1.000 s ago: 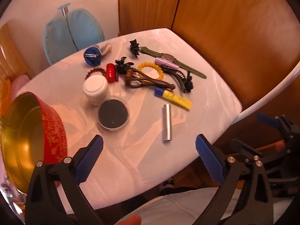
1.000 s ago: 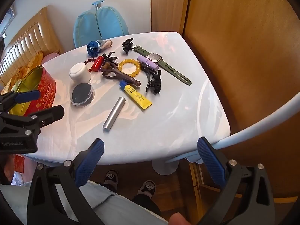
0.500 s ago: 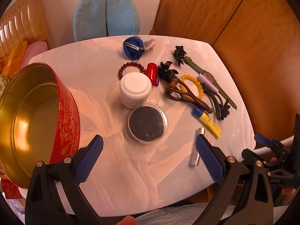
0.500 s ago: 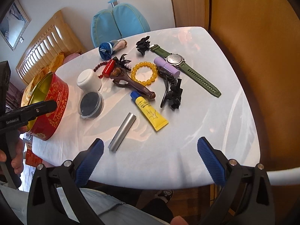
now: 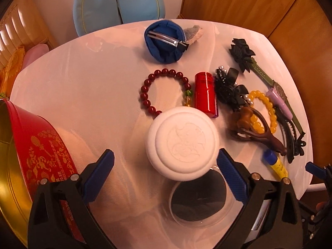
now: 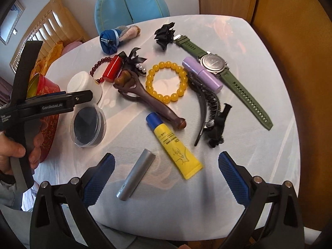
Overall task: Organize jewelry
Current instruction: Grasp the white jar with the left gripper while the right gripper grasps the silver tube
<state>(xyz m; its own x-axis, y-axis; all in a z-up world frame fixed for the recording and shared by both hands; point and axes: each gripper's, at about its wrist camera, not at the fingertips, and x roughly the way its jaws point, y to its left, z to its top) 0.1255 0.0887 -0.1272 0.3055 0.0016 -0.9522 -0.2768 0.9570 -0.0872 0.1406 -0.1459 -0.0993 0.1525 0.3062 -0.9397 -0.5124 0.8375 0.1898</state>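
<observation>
My left gripper [image 5: 165, 175] is open and empty, its jaws wide on either side of a white round jar [image 5: 182, 143] and just above a clear case with a black disc [image 5: 198, 199]. A dark red bead bracelet [image 5: 164, 91] and a red tube [image 5: 205, 94] lie beyond the jar. The red tin with a gold inside [image 5: 22, 161] stands at the left. My right gripper [image 6: 166, 173] is open and empty above a silver tube [image 6: 136, 175] and a yellow tube [image 6: 176, 148]. A yellow bead bracelet [image 6: 167, 82], a green watch [image 6: 223, 72] and a lilac tube [image 6: 202, 74] lie further back.
On the white table [image 6: 259, 166] also lie a brown wooden slingshot [image 6: 145, 97], black hair clips [image 6: 209, 112], black bows [image 6: 165, 35] and a blue pouch [image 5: 164, 41]. A blue chair [image 6: 130, 2] stands behind. The left gripper's handle and hand [image 6: 31, 108] show at the left.
My left gripper has moved forward and down toward the white jar, which now fills the space between its jaws. My right gripper has moved closer to the silver and yellow tubes.
</observation>
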